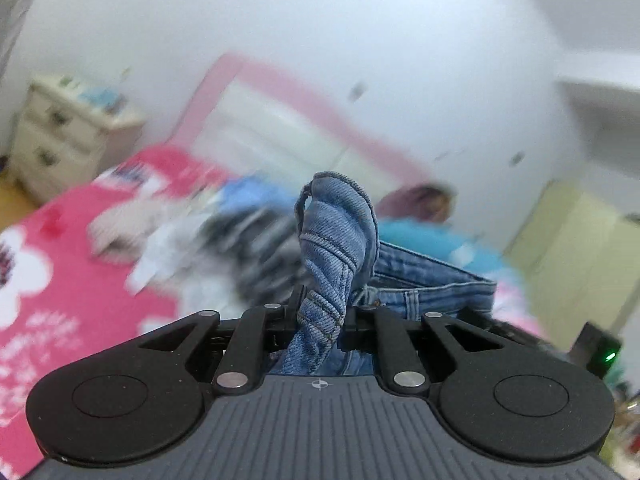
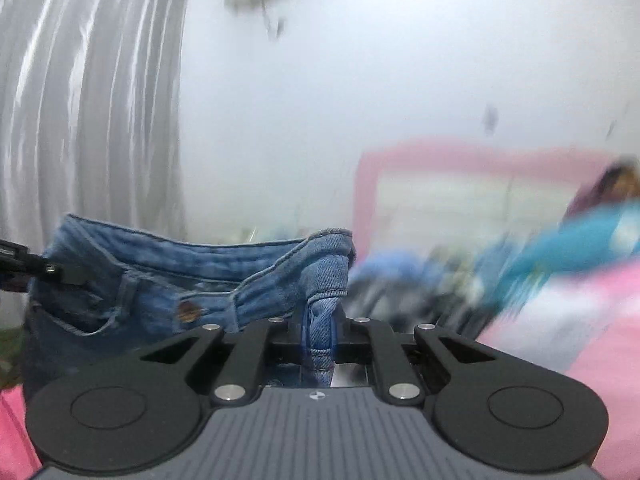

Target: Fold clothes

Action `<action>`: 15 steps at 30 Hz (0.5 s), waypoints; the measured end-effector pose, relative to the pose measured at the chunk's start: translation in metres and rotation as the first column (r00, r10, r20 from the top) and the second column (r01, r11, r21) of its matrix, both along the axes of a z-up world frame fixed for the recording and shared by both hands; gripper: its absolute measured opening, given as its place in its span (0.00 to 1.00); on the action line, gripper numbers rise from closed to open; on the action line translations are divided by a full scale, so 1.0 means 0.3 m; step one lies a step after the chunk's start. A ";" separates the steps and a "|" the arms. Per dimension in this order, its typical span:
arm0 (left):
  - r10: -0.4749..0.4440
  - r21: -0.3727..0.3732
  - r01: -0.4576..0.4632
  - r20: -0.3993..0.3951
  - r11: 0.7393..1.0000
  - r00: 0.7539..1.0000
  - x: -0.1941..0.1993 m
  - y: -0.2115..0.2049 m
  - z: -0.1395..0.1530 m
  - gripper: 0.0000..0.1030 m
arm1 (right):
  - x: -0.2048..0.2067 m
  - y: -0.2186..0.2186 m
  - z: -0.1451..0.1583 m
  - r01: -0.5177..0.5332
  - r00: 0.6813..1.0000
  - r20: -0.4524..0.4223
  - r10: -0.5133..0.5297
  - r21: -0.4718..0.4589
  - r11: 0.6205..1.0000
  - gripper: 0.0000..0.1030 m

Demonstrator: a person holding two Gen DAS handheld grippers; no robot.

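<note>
A pair of blue denim jeans [image 1: 340, 240] hangs in the air between both grippers, held by its waistband. My left gripper [image 1: 322, 312] is shut on a bunched, twisted fold of the waistband that sticks up past the fingers. In the right wrist view the jeans [image 2: 200, 276] stretch leftward, showing a brass button and a pocket, and my right gripper [image 2: 320, 320] is shut on the other end of the waistband. The left gripper's fingertips [image 2: 52, 270] show at the far left of that view, clamped on the denim.
Below lies a bed with a pink flowered cover [image 1: 60, 260] and a blurred pile of mixed clothes [image 1: 224, 240]. A pink-framed headboard [image 1: 304, 96] stands at the white wall, a cream drawer unit [image 1: 60, 136] to its left. A grey curtain [image 2: 92, 100] hangs left.
</note>
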State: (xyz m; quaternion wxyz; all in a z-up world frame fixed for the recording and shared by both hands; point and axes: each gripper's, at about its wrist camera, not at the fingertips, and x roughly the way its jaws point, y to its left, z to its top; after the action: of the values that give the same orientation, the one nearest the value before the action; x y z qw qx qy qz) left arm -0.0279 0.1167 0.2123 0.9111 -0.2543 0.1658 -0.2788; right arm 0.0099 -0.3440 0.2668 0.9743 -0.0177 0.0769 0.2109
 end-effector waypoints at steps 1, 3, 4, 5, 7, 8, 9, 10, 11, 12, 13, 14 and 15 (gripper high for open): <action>-0.020 -0.023 0.021 0.038 1.000 0.999 -0.026 -0.023 0.069 0.11 | -0.041 -0.030 0.080 0.025 0.998 0.055 -0.024 -0.001 1.000 0.11; -0.068 -0.061 0.075 0.123 0.995 0.990 -0.076 -0.082 0.209 0.11 | -0.124 -0.089 0.239 0.074 0.984 0.165 -0.073 0.001 0.997 0.11; -0.090 -0.078 0.104 0.165 0.992 0.982 -0.101 -0.111 0.279 0.11 | -0.163 -0.116 0.317 0.097 0.973 0.211 -0.094 -0.003 0.995 0.11; -0.109 -0.090 0.131 0.211 0.987 0.971 -0.127 -0.141 0.349 0.11 | -0.201 -0.143 0.396 0.121 0.960 0.257 -0.115 -0.006 0.993 0.11; -0.140 -0.122 0.181 0.289 0.976 0.947 -0.172 -0.200 0.478 0.11 | -0.267 -0.201 0.554 0.153 0.932 0.331 -0.147 0.006 0.988 0.11; -0.153 -0.137 0.206 0.325 0.969 0.933 -0.194 -0.229 0.542 0.11 | -0.293 -0.227 0.623 0.165 0.921 0.355 -0.161 0.019 0.986 0.11; -0.159 -0.146 0.224 0.360 0.964 0.919 -0.215 -0.254 0.595 0.11 | -0.320 -0.248 0.690 0.182 0.905 0.387 -0.178 0.027 0.983 0.11; -0.162 -0.150 0.237 0.393 0.960 0.905 -0.236 -0.276 0.643 0.11 | -0.346 -0.261 0.753 0.201 0.886 0.421 -0.195 0.032 0.979 0.11; -0.164 -0.154 0.249 0.423 0.956 0.891 -0.257 -0.296 0.686 0.11 | -0.372 -0.274 0.815 0.220 0.865 0.454 -0.213 0.037 0.975 0.11; -0.166 -0.157 0.261 0.450 0.952 0.877 -0.278 -0.313 0.722 0.11 | -0.379 -0.280 0.863 0.224 0.853 0.474 -0.218 0.044 0.974 0.11; -0.166 -0.160 0.270 0.476 0.949 0.864 -0.297 -0.326 0.750 0.11 | -0.385 -0.285 0.911 0.228 0.840 0.494 -0.223 0.051 0.972 0.11; -0.161 -0.164 0.273 0.490 0.948 0.856 -0.311 -0.332 0.765 0.11 | -0.391 -0.290 0.959 0.232 0.827 0.514 -0.229 0.058 0.971 0.11; -0.156 -0.171 0.273 0.498 0.947 0.853 -0.323 -0.335 0.775 0.11 | -0.397 -0.295 1.006 0.236 0.813 0.534 -0.234 0.066 0.970 0.11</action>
State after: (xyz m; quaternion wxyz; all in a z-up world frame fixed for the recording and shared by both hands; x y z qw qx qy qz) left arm -0.1247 0.0160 0.4450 0.8499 -0.2633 -0.0712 -0.4509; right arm -0.1092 -0.4326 0.5687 0.9751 -0.0682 -0.1970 0.0756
